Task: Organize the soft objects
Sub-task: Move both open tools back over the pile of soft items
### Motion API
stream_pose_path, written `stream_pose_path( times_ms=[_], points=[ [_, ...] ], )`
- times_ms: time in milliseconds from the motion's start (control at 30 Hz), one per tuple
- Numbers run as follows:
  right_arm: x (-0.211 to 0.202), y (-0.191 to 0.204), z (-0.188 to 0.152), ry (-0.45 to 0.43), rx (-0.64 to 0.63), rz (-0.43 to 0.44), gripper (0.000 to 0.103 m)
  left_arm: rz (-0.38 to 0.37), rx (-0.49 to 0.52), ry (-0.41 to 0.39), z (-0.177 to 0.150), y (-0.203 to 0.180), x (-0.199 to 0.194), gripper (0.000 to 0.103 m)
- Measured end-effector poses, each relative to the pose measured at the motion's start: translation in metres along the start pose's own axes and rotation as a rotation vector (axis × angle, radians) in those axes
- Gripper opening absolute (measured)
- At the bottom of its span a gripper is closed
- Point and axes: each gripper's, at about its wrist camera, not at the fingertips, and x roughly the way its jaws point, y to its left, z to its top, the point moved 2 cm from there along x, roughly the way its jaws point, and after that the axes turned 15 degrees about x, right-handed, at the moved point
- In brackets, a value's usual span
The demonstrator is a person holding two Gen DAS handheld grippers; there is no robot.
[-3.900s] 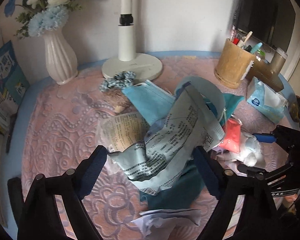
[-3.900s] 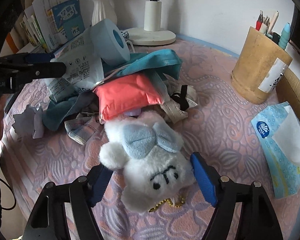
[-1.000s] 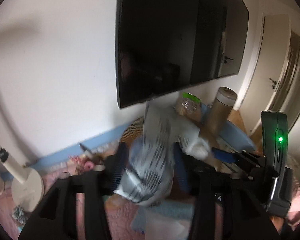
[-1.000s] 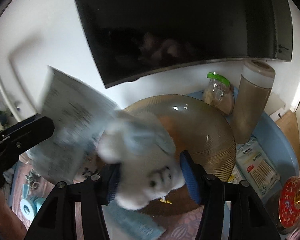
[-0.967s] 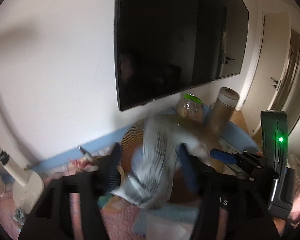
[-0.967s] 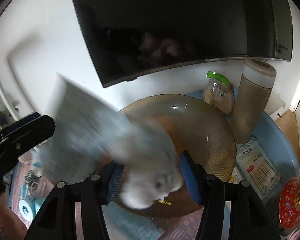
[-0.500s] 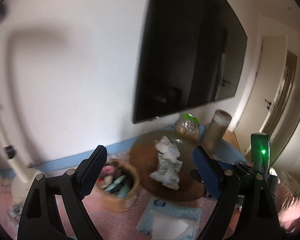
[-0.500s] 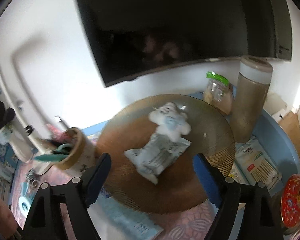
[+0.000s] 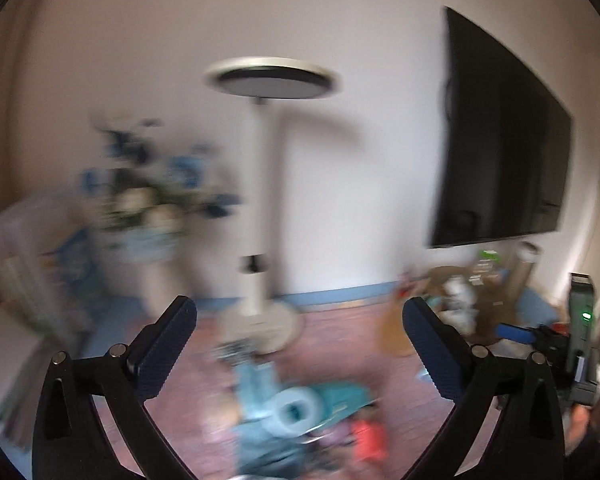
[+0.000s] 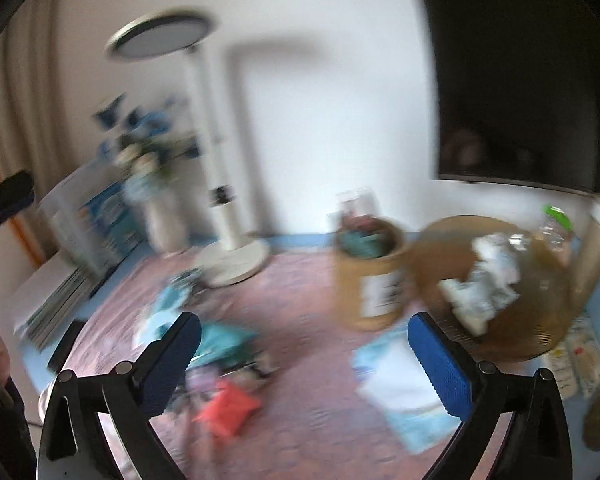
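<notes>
Overhead, the left gripper (image 9: 300,354) and right gripper (image 10: 304,364) are held raised, spread wide and empty. Right of the right gripper, a white plush toy (image 10: 496,256) and crumpled packet (image 10: 468,300) are seen lying on the round woven tray (image 10: 540,320).

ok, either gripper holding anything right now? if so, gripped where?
Nothing is held. The left gripper and right gripper both have their jaws spread wide with nothing between them.

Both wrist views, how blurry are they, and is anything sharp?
Left wrist view: heavy motion smear over the flowers and the pile of soft things; only the open left claw is crisp. Right wrist view: the same smear on the pen cup and round tray; the open right claw is sharp, and the lamp throws a soft wall shadow.
</notes>
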Motion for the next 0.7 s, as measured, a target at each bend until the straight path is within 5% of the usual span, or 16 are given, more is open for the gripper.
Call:
stream_pose_path(
  times_ms=[200, 533, 700],
  points=[
    [0.025, 0.056, -0.05, 0.105, -0.072, 0.02, 0.103, 0.04, -0.078, 0.064, -0.059, 0.035, -0.017, 0.103],
    [0.063, 0.063, -0.095, 0.242, -0.039, -0.109, 0.103, -0.152, -0.216, 0.297, -0.153, 0.027, 0.057, 0.103],
    [0.079, 0.049, -0.107, 0.301, -0.009, -0.168, 0.103, -0.188, -0.138, 0.389, -0.157, 0.006, 0.093, 0.102]
  ],
)
